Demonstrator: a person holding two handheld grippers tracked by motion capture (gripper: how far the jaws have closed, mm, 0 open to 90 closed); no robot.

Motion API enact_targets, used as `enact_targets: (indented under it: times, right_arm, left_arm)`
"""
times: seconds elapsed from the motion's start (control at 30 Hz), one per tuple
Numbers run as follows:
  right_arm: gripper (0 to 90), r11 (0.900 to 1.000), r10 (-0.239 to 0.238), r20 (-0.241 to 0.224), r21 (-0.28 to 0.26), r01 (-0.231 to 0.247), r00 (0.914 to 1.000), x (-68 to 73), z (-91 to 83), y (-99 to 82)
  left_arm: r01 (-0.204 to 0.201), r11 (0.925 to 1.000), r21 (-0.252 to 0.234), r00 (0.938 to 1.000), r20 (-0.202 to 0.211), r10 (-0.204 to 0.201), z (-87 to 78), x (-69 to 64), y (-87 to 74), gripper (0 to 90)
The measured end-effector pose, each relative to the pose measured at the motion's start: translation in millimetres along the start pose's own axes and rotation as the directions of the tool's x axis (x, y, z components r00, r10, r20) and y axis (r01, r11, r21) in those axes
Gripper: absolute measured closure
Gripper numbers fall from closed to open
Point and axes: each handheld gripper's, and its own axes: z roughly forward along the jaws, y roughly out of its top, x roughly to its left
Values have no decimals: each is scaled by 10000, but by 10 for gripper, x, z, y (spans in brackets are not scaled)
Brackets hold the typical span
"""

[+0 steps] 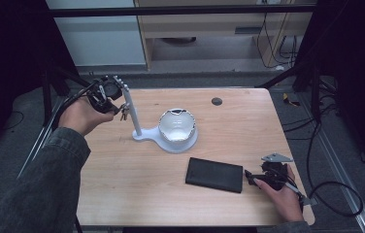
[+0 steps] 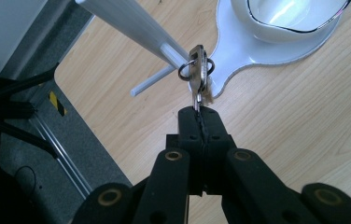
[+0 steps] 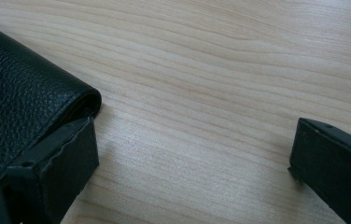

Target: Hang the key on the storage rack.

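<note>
On the wooden tabletop (image 1: 122,174) stands a white stand (image 1: 134,116): a slanted post with small pegs, rising from a flat white base that also carries a white bowl (image 1: 176,127). The left gripper (image 2: 200,112) is raised at the post, its fingers (image 2: 190,123) pressed together on the lower end of a bunch of keys (image 2: 199,74). The key ring is looped over one of the short pegs (image 2: 173,53) that stick out sideways from the post, so the keys hang from the peg straight toward the fingers, their long axis in line with the gripper's own. What the next move most likely turns on is the direction of that peg: the ring can only travel along it, toward the post to seat or toward its free tip to come off, and I cannot tell from this moment which is intended. The high view shows the same hold, the left gripper (image 1: 107,94) just beside the top of the post. Well apart, at the near right of the tabletop, the right gripper (image 1: 249,177) rests low with its fingers (image 3: 66,158) spread wide and holding nothing; one finger lies against the corner of a black leather wallet (image 1: 214,174), which lies flat with its long side running left to right.
</note>
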Motion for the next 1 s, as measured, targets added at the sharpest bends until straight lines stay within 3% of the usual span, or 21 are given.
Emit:
enact_targets:
  times: [0.53, 0.63, 1.0]
  right_arm:
    - [13, 10000, -38, -22, -6, 38, 10000, 2, 1, -1]
    - [13, 10000, -28, -30, -3, 28, 10000, 4, 0, -2]
    - [14, 10000, -24, -38, -2, 24, 10000, 6, -1, -2]
  left_arm:
    - [-34, 10000, 23, 9999, -118, 34, 18, -22, 59, 890]
    - [96, 9999, -85, 9999, 101, -95, 7, -6, 32, 890]
    - [141, 9997, 208, 9994, -308, -134, 62, 22, -4, 890]
